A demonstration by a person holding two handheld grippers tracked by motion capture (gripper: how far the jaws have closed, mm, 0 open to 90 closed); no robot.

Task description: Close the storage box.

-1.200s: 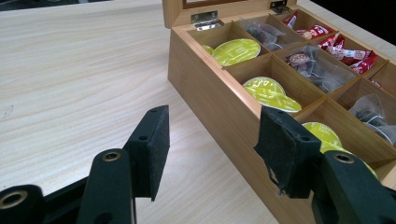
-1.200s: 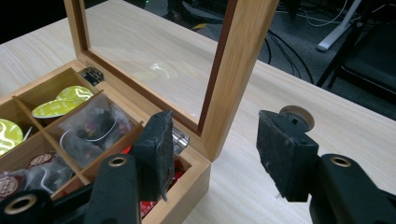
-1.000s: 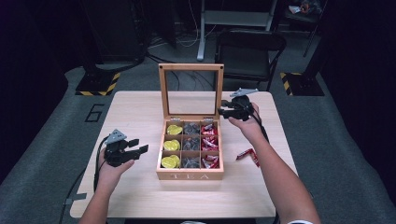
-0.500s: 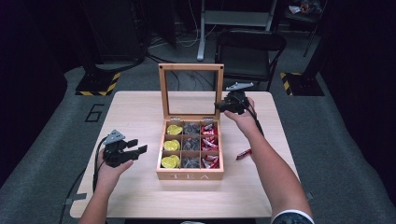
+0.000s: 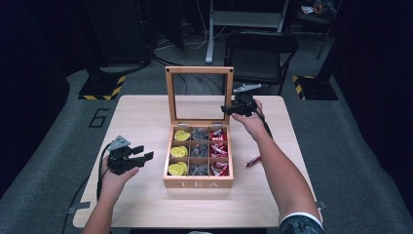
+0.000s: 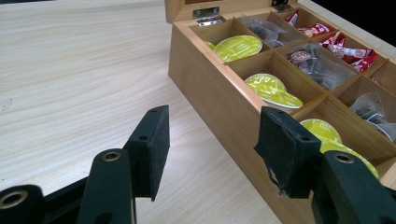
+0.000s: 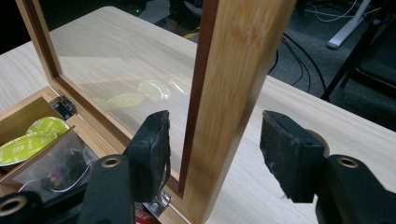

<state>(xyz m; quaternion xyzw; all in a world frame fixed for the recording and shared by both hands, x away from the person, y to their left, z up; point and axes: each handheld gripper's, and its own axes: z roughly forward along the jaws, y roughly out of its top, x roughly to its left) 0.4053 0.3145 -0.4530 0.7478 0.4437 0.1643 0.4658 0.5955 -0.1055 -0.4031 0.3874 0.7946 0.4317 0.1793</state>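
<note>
Bright lit table, dark surroundings, soft overall focus.

A light wooden table fills the middle. A small red packet lies on it at about four o'clock. Beyond its far edge, at one o'clock, a dark chair stands on grey floor. Yellow-black hazard markings sit at ten o'clock and two o'clock. A "6" marks the floor at nine o'clock.
</note>
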